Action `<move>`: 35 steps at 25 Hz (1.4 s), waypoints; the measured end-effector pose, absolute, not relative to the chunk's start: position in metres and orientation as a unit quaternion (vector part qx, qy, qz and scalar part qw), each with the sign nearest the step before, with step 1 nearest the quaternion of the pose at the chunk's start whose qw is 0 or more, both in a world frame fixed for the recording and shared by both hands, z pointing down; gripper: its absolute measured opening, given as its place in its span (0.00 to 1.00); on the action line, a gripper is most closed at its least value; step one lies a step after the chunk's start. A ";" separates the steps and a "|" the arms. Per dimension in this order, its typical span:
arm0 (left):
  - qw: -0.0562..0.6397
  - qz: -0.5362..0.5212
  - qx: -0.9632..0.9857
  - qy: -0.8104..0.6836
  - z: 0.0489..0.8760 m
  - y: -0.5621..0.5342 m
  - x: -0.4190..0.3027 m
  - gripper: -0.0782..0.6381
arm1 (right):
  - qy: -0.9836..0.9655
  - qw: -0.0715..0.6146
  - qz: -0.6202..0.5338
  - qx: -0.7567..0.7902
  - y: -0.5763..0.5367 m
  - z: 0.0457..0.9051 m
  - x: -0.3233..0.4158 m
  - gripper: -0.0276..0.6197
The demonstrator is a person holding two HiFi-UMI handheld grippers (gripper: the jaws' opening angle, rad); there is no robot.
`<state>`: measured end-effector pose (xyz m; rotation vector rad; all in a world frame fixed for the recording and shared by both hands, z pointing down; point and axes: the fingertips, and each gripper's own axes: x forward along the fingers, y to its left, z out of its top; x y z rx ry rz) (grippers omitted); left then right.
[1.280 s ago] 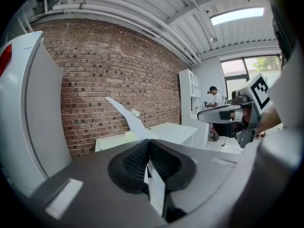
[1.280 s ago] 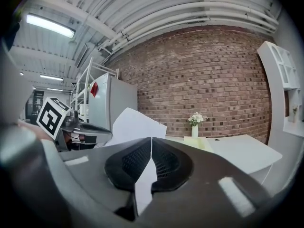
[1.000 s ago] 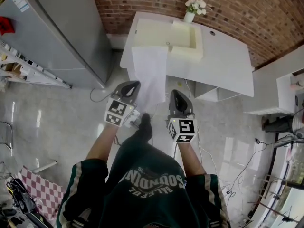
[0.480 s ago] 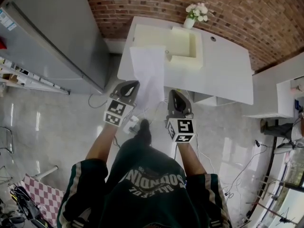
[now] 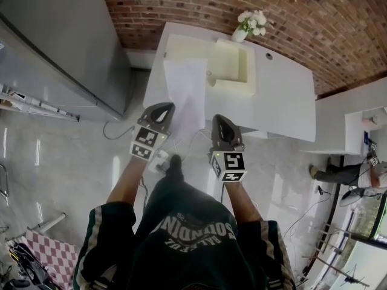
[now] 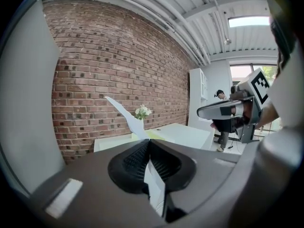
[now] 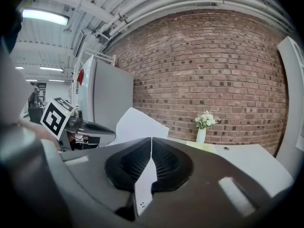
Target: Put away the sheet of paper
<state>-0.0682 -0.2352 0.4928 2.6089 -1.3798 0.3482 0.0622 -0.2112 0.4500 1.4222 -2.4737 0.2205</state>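
A white sheet of paper [image 5: 186, 90] hangs stretched between both grippers, its far end over the front left of the white table [image 5: 284, 98]. My left gripper [image 5: 162, 109] is shut on the sheet's left edge. The right gripper [image 5: 219, 121] is shut on its right edge. In the left gripper view the paper [image 6: 155, 183] runs through the closed jaws and a corner [image 6: 122, 114] sticks up ahead. The right gripper view shows the sheet [image 7: 145, 180] pinched the same way, with its far part [image 7: 138, 125] standing up beyond the jaws.
A cream open box [image 5: 228, 64] lies on the table behind the paper, a vase of white flowers [image 5: 250, 23] beyond it by the brick wall. A grey refrigerator [image 5: 57, 41] stands left. Cables [image 5: 305, 213] lie on the floor. A person [image 5: 338, 173] stands at the far right.
The person has stepped a little closer to the table, carrying the paper with both grippers. The table and box now sit slightly lower and nearer in the head view. Both grips are unchanged.
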 end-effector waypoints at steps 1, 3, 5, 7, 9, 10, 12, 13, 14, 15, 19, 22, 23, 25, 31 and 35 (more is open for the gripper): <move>0.086 0.116 0.874 -0.464 0.495 -0.241 -0.070 0.13 | -0.856 0.141 0.075 0.492 -0.216 0.450 0.062 0.03; 0.089 0.116 0.872 -0.468 0.499 -0.250 -0.074 0.13 | -0.855 0.142 0.074 0.492 -0.225 0.451 0.063 0.03; 0.090 0.116 0.871 -0.469 0.501 -0.257 -0.074 0.13 | -0.855 0.141 0.074 0.493 -0.232 0.452 0.065 0.03; 0.090 0.117 0.871 -0.468 0.500 -0.262 -0.073 0.13 | -0.854 0.140 0.072 0.495 -0.239 0.454 0.067 0.03; 0.086 0.121 0.873 -0.465 0.499 -0.267 -0.072 0.13 | -0.853 0.137 0.074 0.498 -0.243 0.456 0.070 0.03; 0.084 0.124 0.873 -0.464 0.499 -0.268 -0.071 0.13 | -0.853 0.134 0.076 0.499 -0.244 0.457 0.071 0.03; 0.081 0.127 0.874 -0.462 0.501 -0.270 -0.070 0.13 | -0.851 0.130 0.077 0.503 -0.243 0.459 0.075 0.03; 0.080 0.129 0.874 -0.462 0.504 -0.272 -0.070 0.13 | -0.849 0.127 0.078 0.506 -0.245 0.460 0.078 0.03; 0.078 0.130 0.874 -0.462 0.505 -0.276 -0.070 0.13 | -0.848 0.123 0.078 0.510 -0.247 0.460 0.081 0.03; 0.077 0.131 0.874 -0.462 0.504 -0.278 -0.070 0.13 | -0.846 0.117 0.077 0.514 -0.248 0.459 0.083 0.02; 0.071 0.134 0.876 -0.458 0.502 -0.288 -0.062 0.13 | -0.843 0.110 0.071 0.521 -0.251 0.459 0.095 0.02; 0.066 0.133 0.877 -0.457 0.499 -0.301 -0.052 0.13 | -0.841 0.105 0.072 0.526 -0.262 0.459 0.108 0.02; 0.063 0.133 0.878 -0.456 0.499 -0.306 -0.048 0.13 | -0.840 0.103 0.072 0.527 -0.267 0.458 0.112 0.02; 0.060 0.135 0.877 -0.457 0.500 -0.317 -0.042 0.13 | -0.841 0.097 0.070 0.527 -0.277 0.457 0.118 0.02; 0.055 0.140 0.873 -0.465 0.497 -0.360 -0.032 0.13 | -0.847 0.089 0.072 0.519 -0.325 0.457 0.130 0.02; 0.056 0.148 0.870 -0.467 0.500 -0.391 -0.029 0.13 | -0.852 0.090 0.076 0.510 -0.360 0.461 0.131 0.02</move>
